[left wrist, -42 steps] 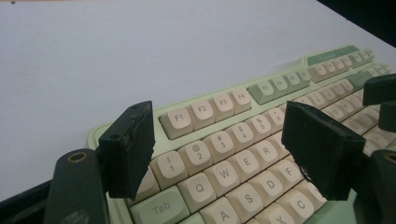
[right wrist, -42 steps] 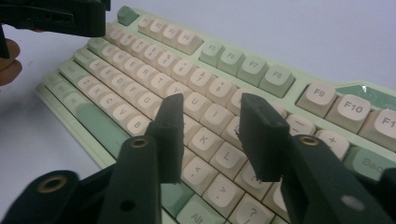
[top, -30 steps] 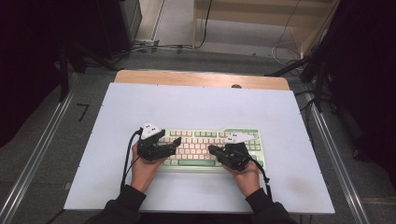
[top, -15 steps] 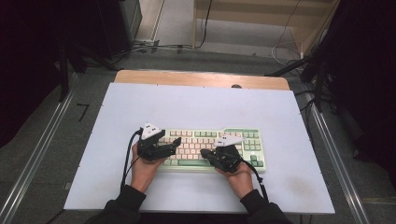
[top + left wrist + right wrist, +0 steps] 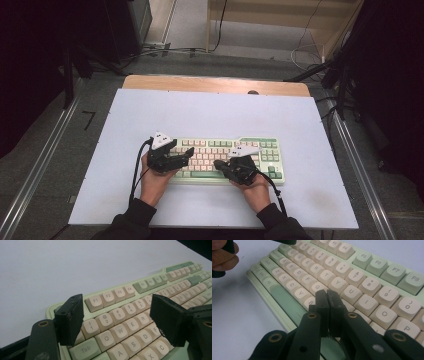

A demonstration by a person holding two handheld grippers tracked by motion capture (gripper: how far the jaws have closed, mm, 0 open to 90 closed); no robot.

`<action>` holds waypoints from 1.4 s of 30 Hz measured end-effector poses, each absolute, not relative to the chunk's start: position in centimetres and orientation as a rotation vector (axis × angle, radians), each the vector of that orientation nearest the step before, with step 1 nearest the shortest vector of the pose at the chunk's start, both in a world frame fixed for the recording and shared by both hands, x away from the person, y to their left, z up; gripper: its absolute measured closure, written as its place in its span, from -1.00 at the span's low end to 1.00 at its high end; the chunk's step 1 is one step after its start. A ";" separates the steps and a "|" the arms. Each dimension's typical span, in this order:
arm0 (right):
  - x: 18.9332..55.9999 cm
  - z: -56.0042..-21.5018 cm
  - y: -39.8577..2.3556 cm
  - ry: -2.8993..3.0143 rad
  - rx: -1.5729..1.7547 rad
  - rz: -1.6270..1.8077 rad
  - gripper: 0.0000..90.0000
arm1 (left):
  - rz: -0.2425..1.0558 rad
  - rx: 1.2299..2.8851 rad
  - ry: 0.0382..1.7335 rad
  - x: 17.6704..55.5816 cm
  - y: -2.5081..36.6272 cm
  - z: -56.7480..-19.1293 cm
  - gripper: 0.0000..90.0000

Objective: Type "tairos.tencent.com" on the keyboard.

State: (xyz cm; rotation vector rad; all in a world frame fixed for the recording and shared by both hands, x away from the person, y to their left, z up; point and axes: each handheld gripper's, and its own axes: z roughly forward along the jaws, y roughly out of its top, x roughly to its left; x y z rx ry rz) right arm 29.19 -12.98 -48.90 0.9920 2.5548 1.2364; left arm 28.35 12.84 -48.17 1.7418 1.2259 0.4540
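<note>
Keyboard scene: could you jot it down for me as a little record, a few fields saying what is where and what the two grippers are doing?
thing: keyboard, green case, cream and green keys
place: flat on the white table, near the person's edge
left gripper: jaws open, above the left keys around 1, 2, Q, W; nothing between them
right gripper: jaws shut, empty, tips down by the keys near B and the space bar
contact: cannot tell whether the shut tips press a key

Overhead view; two close views sharing keyboard point(image 5: 227, 157)
</note>
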 end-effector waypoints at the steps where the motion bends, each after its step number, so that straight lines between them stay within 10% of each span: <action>1: 29.2 -48.9 -13.0 2.555 0.997 1.239 0.91 | 0.453 1.741 1.227 28.4 12.8 -48.2 -0.38; 15: 29.0 -48.6 -13.1 2.541 1.001 1.277 0.84 | 0.453 1.740 1.223 28.3 12.9 -48.2 -0.38; 25: 29.8 -46.4 -16.0 2.386 1.116 1.375 -0.32 | 0.455 1.744 1.225 28.4 12.8 -48.3 -0.38; 42: 30.4 -45.4 -18.7 2.299 1.200 1.371 -0.42 | 0.441 1.740 1.207 28.3 12.6 -48.2 -0.35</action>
